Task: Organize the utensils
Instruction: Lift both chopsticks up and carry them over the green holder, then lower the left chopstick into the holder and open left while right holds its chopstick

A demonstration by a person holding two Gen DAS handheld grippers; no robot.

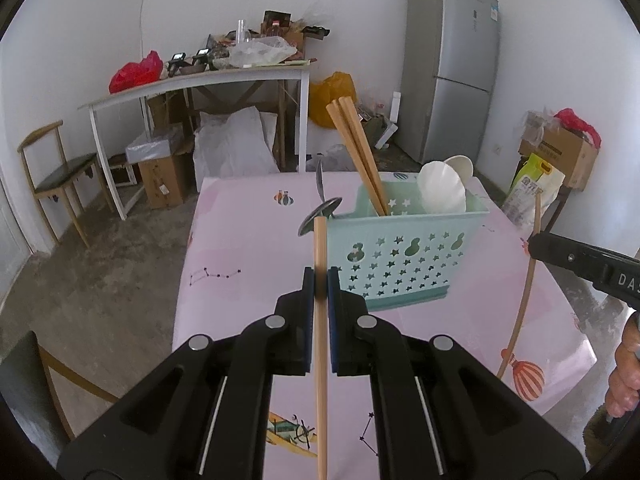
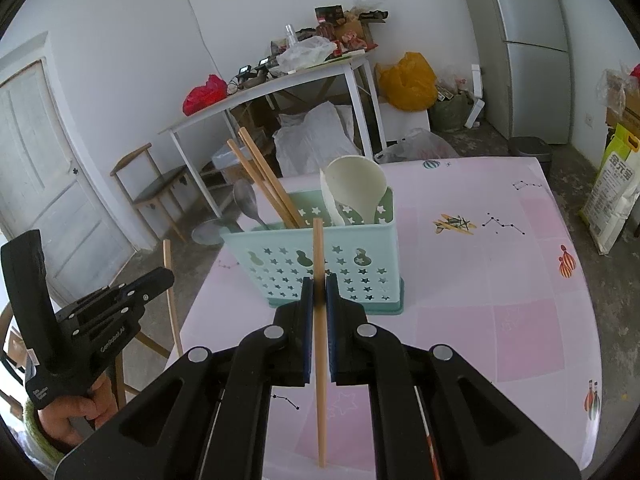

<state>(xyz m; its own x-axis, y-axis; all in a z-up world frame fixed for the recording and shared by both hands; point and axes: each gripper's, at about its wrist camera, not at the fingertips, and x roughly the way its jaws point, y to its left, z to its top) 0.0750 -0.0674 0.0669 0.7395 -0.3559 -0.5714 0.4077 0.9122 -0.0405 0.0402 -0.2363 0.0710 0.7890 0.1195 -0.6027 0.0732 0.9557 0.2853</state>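
A mint-green perforated utensil basket stands on the pink table. Inside it lean two wooden chopsticks, white spoons and metal spoons. My left gripper is shut on an upright wooden chopstick, held just left of the basket. My right gripper is shut on another upright chopstick in front of the basket. Each gripper with its chopstick also shows in the other view: the right gripper, the left gripper.
The pink patterned tablecloth covers the table. Behind stand a cluttered white side table, a wooden chair, a grey fridge, boxes and bags. A hand grips the left tool's handle.
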